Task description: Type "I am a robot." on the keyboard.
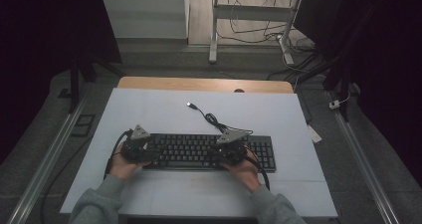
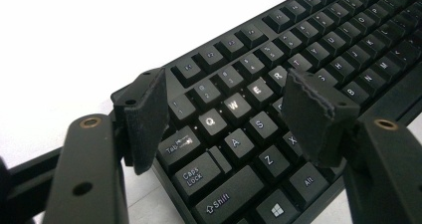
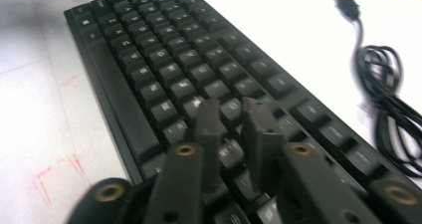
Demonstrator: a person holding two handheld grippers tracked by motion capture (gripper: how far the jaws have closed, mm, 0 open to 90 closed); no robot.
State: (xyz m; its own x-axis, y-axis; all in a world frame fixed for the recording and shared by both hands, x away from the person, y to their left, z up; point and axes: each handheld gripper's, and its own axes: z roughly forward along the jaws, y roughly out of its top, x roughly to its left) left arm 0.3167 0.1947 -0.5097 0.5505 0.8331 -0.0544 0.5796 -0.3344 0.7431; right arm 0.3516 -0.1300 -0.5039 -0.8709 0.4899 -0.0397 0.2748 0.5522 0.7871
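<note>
A black keyboard (image 1: pixel 209 152) lies across the white mat (image 1: pixel 164 109), close to the person. My left gripper (image 1: pixel 137 147) is at its left end; in the left gripper view it (image 2: pixel 225 87) stands open, wide, with its pads on either side of the Q, W, A and S keys (image 2: pixel 234 119) and touching none that I can see. My right gripper (image 1: pixel 231 147) is over the keyboard's right half. Seen from the right gripper view, it (image 3: pixel 231 107) hovers just above the keys (image 3: pixel 164 59) with a narrow gap between its pads and nothing in it.
The keyboard's black cable (image 1: pixel 214 119) lies coiled behind it on the mat and ends in a loose USB plug (image 1: pixel 190 104); cable (image 3: pixel 388 94) and plug (image 3: pixel 347 0) are right of the keyboard. Faint red marks (image 3: pixel 54 179) are on the mat. A wooden table edge (image 1: pixel 199 83) runs behind.
</note>
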